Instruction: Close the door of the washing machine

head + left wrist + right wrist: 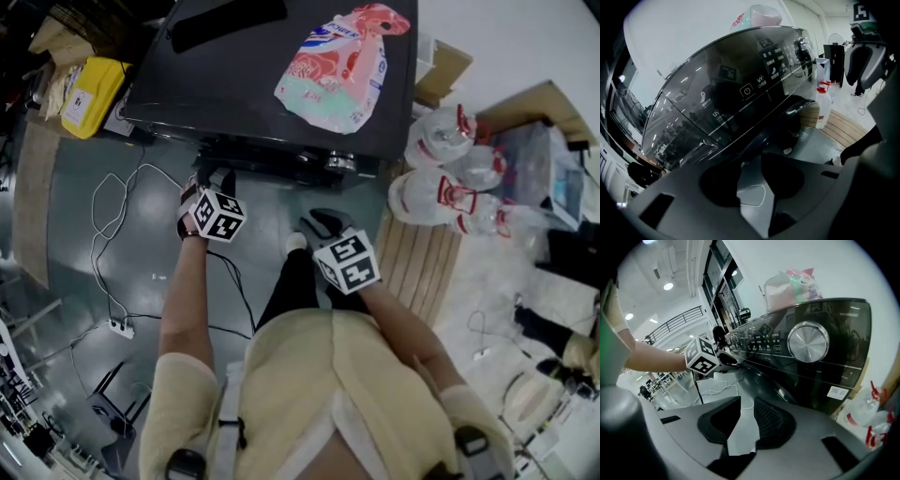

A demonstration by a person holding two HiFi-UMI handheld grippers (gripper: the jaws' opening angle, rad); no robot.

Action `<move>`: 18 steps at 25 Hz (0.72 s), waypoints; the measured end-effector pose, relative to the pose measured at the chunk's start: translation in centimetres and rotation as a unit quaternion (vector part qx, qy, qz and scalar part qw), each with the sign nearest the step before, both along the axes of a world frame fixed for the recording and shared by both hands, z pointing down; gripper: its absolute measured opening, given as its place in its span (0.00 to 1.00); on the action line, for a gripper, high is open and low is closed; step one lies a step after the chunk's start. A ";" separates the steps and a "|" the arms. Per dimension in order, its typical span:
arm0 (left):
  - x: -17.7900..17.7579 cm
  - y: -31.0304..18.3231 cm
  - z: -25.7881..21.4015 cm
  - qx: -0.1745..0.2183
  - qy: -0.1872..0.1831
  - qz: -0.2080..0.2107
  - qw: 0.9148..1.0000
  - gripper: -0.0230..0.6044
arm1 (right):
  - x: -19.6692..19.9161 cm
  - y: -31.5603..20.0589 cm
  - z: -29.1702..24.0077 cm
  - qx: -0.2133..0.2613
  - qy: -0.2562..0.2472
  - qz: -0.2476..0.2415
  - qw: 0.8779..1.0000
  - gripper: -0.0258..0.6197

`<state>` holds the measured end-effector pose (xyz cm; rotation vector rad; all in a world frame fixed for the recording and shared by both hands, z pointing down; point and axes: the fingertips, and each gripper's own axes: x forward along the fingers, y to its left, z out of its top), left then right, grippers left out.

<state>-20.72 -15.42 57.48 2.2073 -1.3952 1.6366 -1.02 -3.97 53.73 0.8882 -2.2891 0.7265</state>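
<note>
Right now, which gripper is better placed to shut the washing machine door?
Left, probably. The left gripper sits right at the washing machine front, jaws open and empty; the right gripper hangs back from it, also open and empty.

Control panel (754, 89) of the washing machine (262, 94): a power symbol (746, 90) in a square frame, and the legend "UV" (717, 114) lower down. The remaining icon captions are too small to read. White sticker (838, 392) on the front: print illegible. Bag (339, 67) on top: coloured print, illegible.

Cream short-sleeved top (309, 375), black trousers (292, 286), black-and-white marker cubes (218, 216)
</note>
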 end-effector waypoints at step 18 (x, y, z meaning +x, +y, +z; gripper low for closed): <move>1.7 3.9 -7.0 0.012 0.081 -0.056 0.995 0.24 | 0.3 -1.3 -2.1 0.024 -0.012 -0.018 0.999 0.17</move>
